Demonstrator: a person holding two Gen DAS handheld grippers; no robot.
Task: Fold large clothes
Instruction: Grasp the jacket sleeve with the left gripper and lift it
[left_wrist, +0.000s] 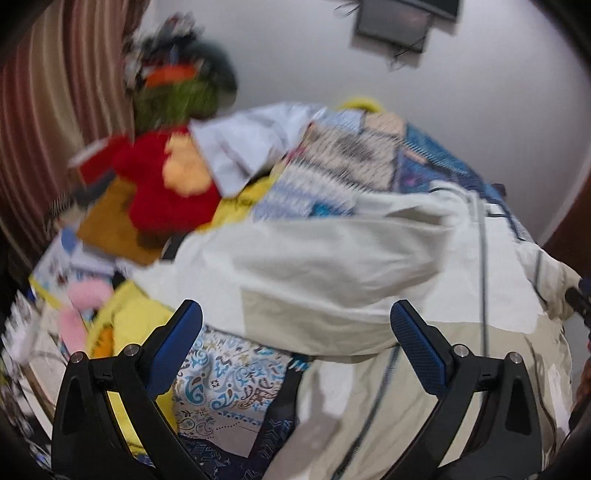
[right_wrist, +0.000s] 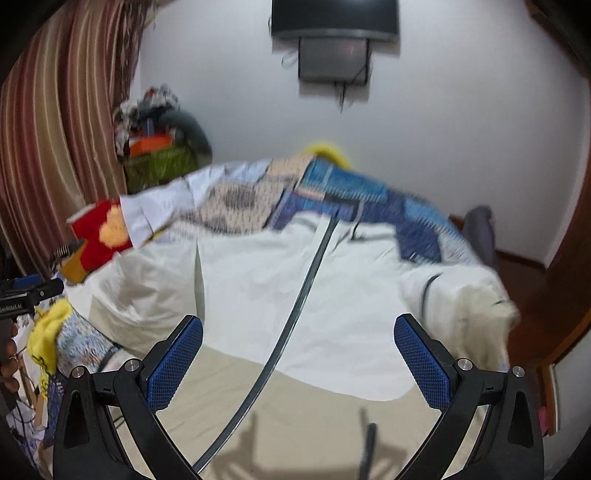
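Note:
A large cream-white garment (right_wrist: 280, 280) with a dark zipper line lies spread on the bed, its upper part folded over a beige lower part (right_wrist: 295, 417). It also shows in the left wrist view (left_wrist: 314, 266), where its left sleeve is folded across. My left gripper (left_wrist: 295, 325) is open and empty, hovering over the garment's left edge. My right gripper (right_wrist: 298, 341) is open and empty above the garment's middle, near the zipper. The left gripper's body shows at the left edge of the right wrist view (right_wrist: 29, 291).
A patterned blue quilt (right_wrist: 351, 192) covers the bed. A red and yellow plush (left_wrist: 170, 184), yellow cloth (left_wrist: 125, 317) and a white shirt (left_wrist: 251, 147) lie at the left. A striped curtain (right_wrist: 55, 147), a green basket (right_wrist: 159, 162) and a wall TV (right_wrist: 334, 18) stand behind.

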